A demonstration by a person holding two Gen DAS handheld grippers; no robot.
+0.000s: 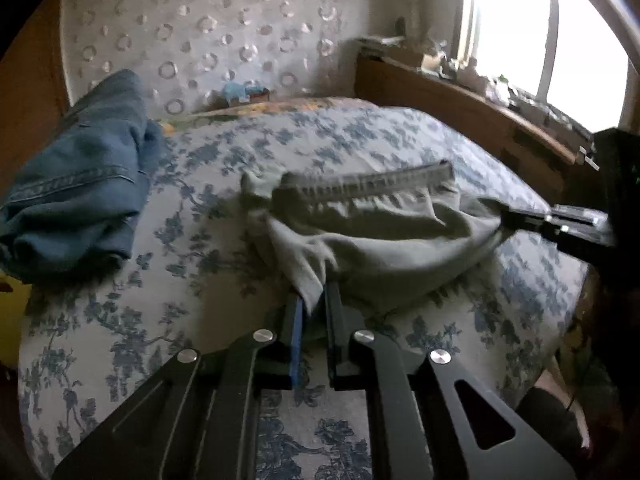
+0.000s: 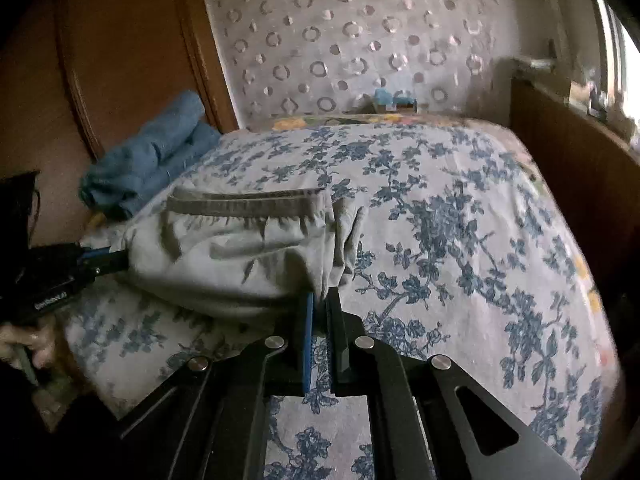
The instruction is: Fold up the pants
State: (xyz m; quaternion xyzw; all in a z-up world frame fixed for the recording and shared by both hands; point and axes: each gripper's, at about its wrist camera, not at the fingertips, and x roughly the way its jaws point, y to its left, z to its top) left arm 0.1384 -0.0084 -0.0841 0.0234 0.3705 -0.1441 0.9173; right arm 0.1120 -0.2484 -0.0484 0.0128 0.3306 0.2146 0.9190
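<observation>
Nearest my lens was the left gripper, jaws closed on a small tuck of the grey pants at their near edge. The right gripper was same story: jaws closed on a thin bit of cloth at the pants' near right corner.

Main risk as I judged it: both bites were shallow, just an edge of fabric btwn the pads, so a quick lift or pull could've slipped the cloth out, esp. on the right where hardly any cloth showed past the pads. Second risk: the pants lay bunched, waistband at the far side, so lifting w/o spreading first would likely have locked in a crooked fold. Pulling the two hands unevenly would've twisted it too.

Pants lay mid-bed on the floral bedspread, stretching btwn the two grippers and away from both jaws. The blue jeans sat far left, well apart, no snag risk.
</observation>
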